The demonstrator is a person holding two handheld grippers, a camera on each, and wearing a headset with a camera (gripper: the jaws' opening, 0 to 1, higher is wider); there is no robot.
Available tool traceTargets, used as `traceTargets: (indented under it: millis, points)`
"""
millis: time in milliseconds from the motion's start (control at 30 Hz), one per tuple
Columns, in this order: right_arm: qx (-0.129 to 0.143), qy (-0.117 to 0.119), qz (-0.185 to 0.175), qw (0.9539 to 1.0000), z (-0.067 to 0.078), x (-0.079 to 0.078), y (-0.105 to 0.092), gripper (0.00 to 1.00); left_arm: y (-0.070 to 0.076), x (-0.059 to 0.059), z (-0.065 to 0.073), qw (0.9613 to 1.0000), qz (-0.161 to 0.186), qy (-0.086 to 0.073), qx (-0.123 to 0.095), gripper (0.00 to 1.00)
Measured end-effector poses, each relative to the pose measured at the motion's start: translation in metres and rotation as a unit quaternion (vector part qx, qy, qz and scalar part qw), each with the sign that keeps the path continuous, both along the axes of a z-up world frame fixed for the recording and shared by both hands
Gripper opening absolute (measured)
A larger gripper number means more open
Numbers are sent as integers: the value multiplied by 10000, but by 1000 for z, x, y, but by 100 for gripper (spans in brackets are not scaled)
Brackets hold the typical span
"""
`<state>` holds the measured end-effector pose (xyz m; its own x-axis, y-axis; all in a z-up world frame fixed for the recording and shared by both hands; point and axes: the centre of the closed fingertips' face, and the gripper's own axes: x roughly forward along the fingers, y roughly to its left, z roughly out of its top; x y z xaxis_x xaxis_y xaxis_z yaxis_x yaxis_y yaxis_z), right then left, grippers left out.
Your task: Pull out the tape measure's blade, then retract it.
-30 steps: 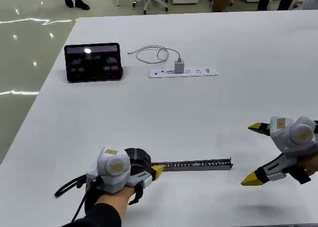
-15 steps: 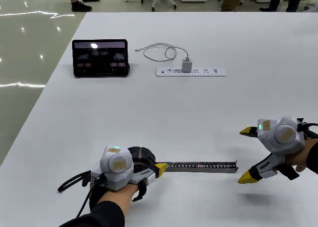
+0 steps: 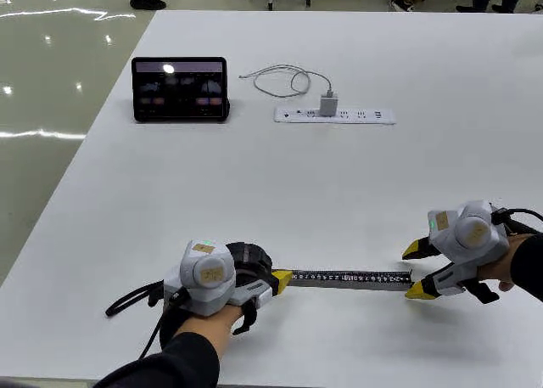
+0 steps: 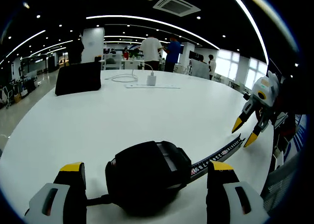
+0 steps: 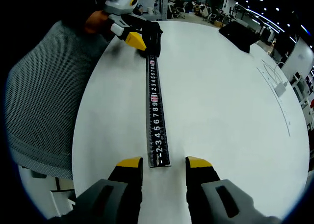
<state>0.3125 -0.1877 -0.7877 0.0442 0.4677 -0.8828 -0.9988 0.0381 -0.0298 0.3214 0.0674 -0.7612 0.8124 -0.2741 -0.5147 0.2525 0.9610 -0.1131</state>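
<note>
The tape measure's rounded black case (image 3: 251,263) sat near the desk's (image 3: 297,193) front edge, towards the front left corner. Its flat, dark, numbered blade (image 3: 352,278) lay drawn out along that edge on the smooth white top. The left gripper (image 3: 270,274), grey-bodied with yellow tips, lay low on the desk. Its jaws were spread wide either side of the case, with a gap showing at each side in the left gripper view. The right gripper (image 3: 416,271) was tilted down at the blade's free end, its jaws part-spread and straddling the tip without touching it. Bare desk stretched from there back to a black tablet (image 3: 180,88) by the left edge and a white power strip (image 3: 334,115) beside it.
</note>
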Motion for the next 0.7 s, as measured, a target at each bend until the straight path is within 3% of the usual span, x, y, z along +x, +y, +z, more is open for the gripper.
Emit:
traceTargets:
  millis: [133,200,300,600,700]
  points:
    - [-167,173,-48,9997,-8,-2,-6,27,-1,0,0,9999,-69,-29,73,98]
    - [-56,142,-87,9998,-5,2,-4,24,-2,0,0,9999,-96,-38,75,97]
    - [-152,109,-7,9998,-6,-2,-3,12,-4,-1,-2,9998,-129,3,119,95]
    - [-478,17,172,9987,-8,-4,-3,11,3,2,-2,9998,164,64,-52,86]
    - [-588,59,141,9982,-8,-4,-2,11,5,4,5,9996,273,24,-35,79]
